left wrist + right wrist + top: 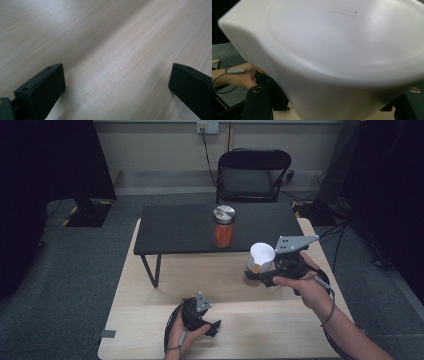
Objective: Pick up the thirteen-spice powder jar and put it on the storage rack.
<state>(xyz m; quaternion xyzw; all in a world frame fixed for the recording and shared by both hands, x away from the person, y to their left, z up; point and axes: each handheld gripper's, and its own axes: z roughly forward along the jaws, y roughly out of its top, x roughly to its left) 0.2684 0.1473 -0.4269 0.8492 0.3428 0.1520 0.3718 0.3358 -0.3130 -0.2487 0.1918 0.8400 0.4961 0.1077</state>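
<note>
Between the jaws of your right claw (261,276), clenched on it above the surface (150,320), the white cup (262,257) sat tilted and could have slipped; your left claw (216,326) lay released.

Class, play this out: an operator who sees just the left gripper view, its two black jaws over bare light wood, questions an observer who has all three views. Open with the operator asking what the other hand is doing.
Operator: What is the other hand doing?
Observer: The right gripper is shut on a white cup, held clear of the table.
Operator: Is anything else out there?
Observer: A jar with orange contents and a metal lid stands on a low black stand at the table's far side.
Operator: Where is my gripper in all this?
Observer: The left gripper sits low at the near edge, jaws open, apart from cup and jar.
</note>
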